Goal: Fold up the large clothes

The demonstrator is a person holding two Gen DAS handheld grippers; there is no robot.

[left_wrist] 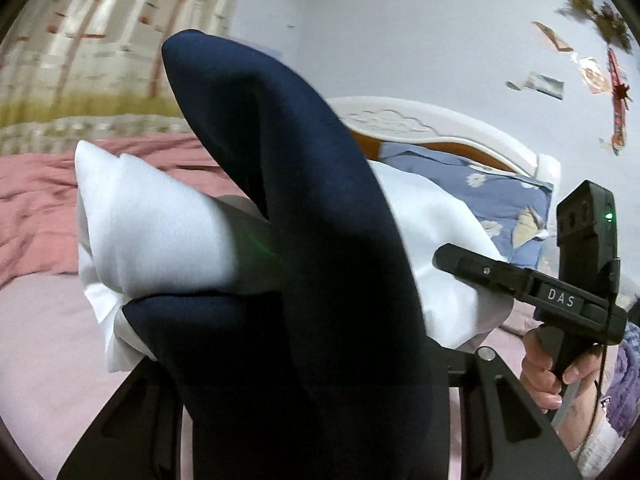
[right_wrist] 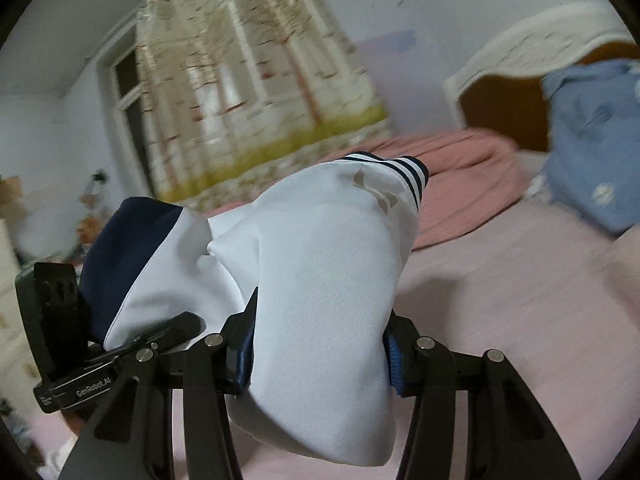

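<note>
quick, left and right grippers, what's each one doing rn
Left gripper: shut on the navy-and-white garment.
Right gripper: shut on the same garment.

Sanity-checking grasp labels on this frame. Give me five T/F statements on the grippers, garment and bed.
1. The right gripper is clamped on white fabric of the garment. True.
2. The garment is solid red. False: it is white and navy, with navy stripes at one edge.
3. The left gripper hangs empty. False: navy and white cloth drapes over it, hiding its fingers.
4. The bed sheet is pink. True.
5. The blue floral pillow lies on the floor. False: it sits on the bed by the headboard.
</note>
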